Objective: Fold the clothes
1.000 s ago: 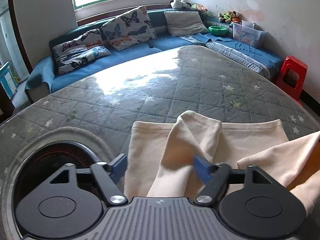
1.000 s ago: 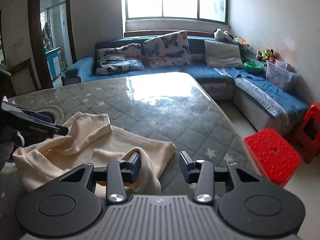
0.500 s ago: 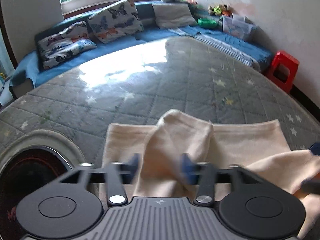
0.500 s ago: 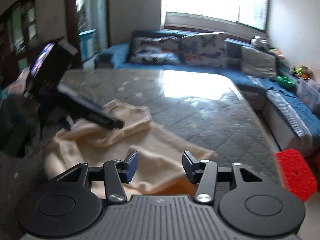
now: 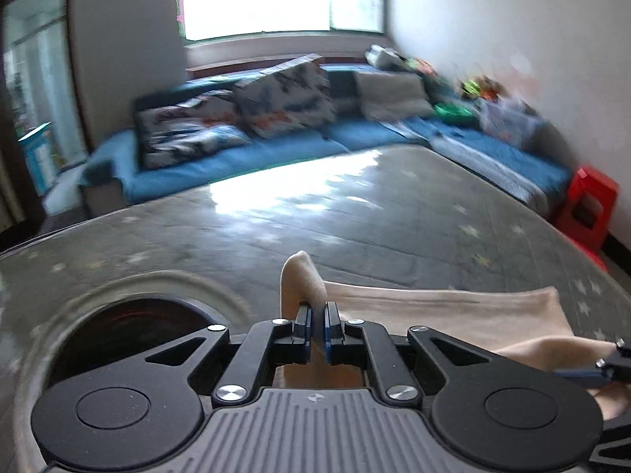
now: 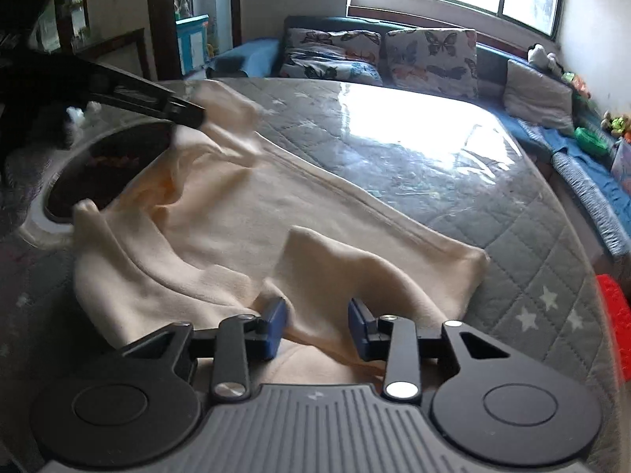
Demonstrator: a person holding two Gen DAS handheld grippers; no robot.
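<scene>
- My left claw (image 5: 318, 329) is pinched tight on a fold of the cream fleece garment (image 6: 276, 213), lifting it at 12 o'clock.
- My right claw (image 6: 317, 325) gapes wide, a raised ridge of the garment between its blue fingertips (image 6: 276, 315), gripping nothing.
- The garment lies spread over the grey quilted star-print surface (image 6: 453, 181), beside a round dark recess (image 6: 106, 165) at 10 o'clock.

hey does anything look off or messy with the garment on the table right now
Yes. The cream garment lies rumpled, not flat. Its left end droops over the round opening in the table, and a loose fold humps up between the open right gripper's fingers.
</scene>
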